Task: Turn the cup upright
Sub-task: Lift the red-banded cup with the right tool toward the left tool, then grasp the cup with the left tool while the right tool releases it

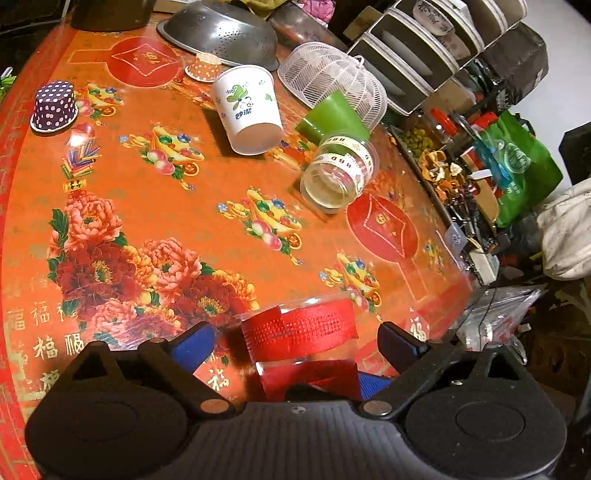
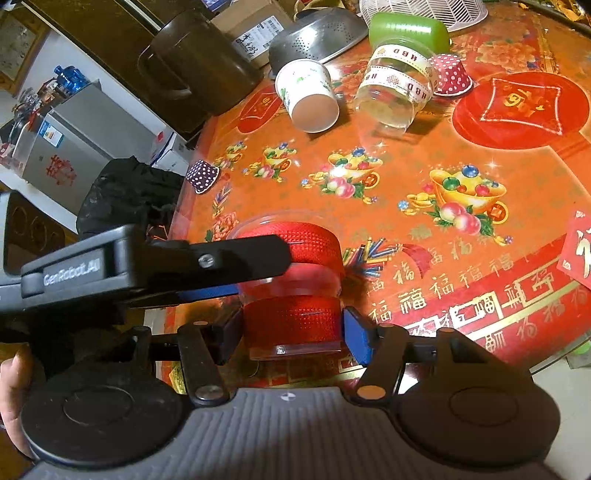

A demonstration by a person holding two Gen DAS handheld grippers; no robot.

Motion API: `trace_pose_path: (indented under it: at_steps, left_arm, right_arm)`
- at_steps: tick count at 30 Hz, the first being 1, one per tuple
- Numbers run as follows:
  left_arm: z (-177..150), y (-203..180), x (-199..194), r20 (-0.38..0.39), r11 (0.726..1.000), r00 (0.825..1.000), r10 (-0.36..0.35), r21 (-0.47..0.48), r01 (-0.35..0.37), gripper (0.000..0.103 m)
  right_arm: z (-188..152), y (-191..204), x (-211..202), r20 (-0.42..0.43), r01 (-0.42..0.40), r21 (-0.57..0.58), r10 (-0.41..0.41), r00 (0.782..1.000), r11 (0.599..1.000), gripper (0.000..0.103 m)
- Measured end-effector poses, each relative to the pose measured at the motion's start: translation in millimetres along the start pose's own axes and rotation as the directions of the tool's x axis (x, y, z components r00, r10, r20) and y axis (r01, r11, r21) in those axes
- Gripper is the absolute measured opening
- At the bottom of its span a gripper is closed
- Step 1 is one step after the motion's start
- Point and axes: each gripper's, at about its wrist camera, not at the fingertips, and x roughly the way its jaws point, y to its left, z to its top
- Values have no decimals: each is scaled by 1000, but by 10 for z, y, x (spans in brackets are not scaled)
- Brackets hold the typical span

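Observation:
A clear plastic cup with red ribbon bands (image 1: 301, 334) (image 2: 293, 291) is at the near table edge, its wide rim pointing away from both cameras. My right gripper (image 2: 293, 332) is shut on its lower red band, blue pads (image 2: 356, 338) against both sides. My left gripper (image 1: 295, 341) is open around the same cup, fingers (image 1: 400, 341) apart from its walls; in the right wrist view its finger (image 2: 221, 258) lies across the cup's left side. More cups lie on their sides further back: a white paper cup (image 1: 249, 110) (image 2: 308, 96), a clear taped cup (image 1: 340, 171) (image 2: 397, 86), a green cup (image 1: 334, 118) (image 2: 408, 27).
The round table (image 1: 147, 229) has a red floral cover. A purple dotted paper cup (image 1: 53, 107) and an orange dotted one (image 1: 203, 66) stand inverted. A steel colander (image 1: 218, 31), white basket (image 1: 332, 81) and a dish rack (image 1: 424, 55) are at the back.

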Motion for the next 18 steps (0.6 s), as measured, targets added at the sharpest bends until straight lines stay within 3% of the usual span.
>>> trace_pose_path:
  at_steps: [18]
  left_arm:
    - [35,-12,114,-16,999,999,30,-44,-30,76]
  right_arm:
    - [-65,12,-48,-2,-30,1,30,1000,1000,61]
